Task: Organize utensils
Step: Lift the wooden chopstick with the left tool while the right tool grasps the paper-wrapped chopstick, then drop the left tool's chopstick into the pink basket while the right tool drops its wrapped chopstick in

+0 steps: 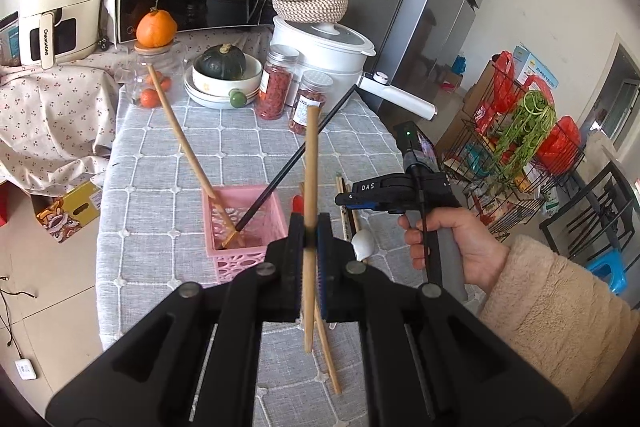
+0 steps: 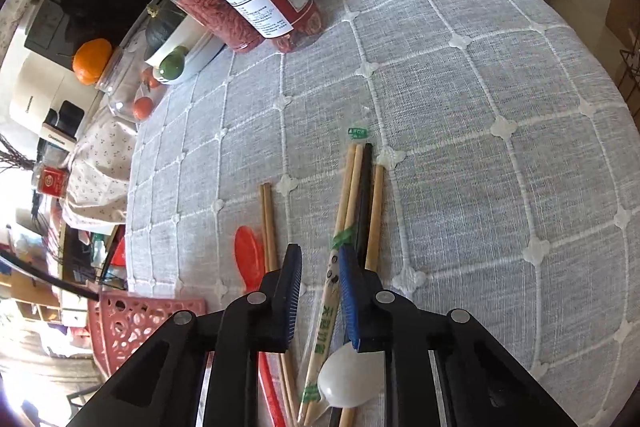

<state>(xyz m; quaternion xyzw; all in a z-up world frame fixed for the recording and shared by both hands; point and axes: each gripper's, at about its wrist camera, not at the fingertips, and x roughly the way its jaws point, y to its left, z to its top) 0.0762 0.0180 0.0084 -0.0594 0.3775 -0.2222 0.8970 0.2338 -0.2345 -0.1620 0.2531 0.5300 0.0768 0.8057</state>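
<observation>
The left gripper (image 1: 309, 241) holds one wooden chopstick (image 1: 310, 195) upright, jaws clamped on its shaft partway along, just beside the pink basket (image 1: 245, 227) on the surface (image 1: 168, 155). The basket already contains a second wooden chopstick (image 1: 182, 143) and a black chopstick (image 1: 296, 159), both leaning against its walls. The right gripper (image 2: 318, 287) hovers with jaws parted over the remaining utensils: a wrapped chopstick pair (image 2: 334, 287), a white spoon (image 2: 346, 383), a red spoon (image 2: 249, 259) and loose chopsticks (image 2: 267, 223). Step in hand, as judged: deposit the held chopstick. Carry it over the basket opening, lower the bottom end inside the rim, avoid striking the two leaning sticks, then release so it settles against a wall. The light basket may tip if pushed sideways.
</observation>
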